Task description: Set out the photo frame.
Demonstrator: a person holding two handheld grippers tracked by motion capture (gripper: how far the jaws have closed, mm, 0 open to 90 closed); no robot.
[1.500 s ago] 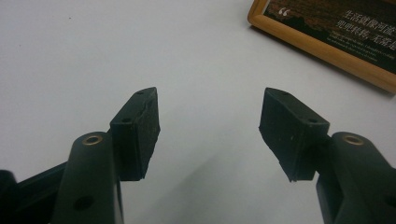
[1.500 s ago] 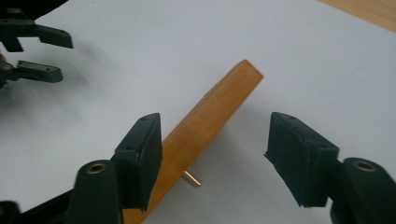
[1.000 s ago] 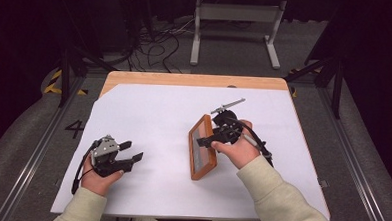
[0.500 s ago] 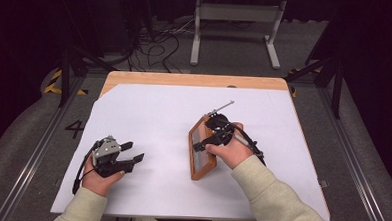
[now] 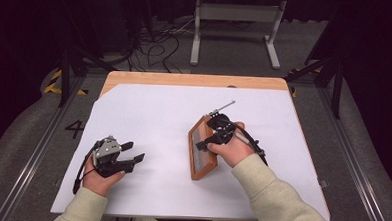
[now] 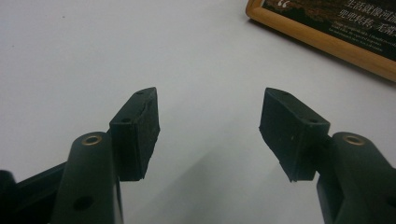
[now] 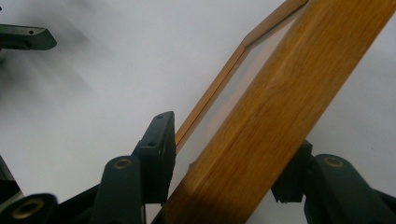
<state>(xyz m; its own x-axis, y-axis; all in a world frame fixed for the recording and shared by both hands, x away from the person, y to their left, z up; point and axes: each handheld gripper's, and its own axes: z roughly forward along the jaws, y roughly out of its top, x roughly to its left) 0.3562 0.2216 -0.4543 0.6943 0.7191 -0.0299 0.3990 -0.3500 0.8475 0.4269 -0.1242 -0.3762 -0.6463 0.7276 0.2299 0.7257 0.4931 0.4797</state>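
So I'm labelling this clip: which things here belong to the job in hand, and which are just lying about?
In the job:
- wooden picture frame
- right gripper, jaws just closing around the frame's edge

Just there:
- left gripper, open, resting apart from the frame
- white sheet over the table
- metal stand on the floor beyond
- floor cables

Picture frame cut off at the edge — its print too small to read

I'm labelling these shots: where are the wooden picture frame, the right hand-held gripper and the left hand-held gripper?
wooden picture frame (image 5: 202, 172), high view, near end of its rim.
right hand-held gripper (image 7: 229, 163), right gripper view, midway between its fingertips.
left hand-held gripper (image 6: 210, 135), left gripper view, midway between its fingertips.
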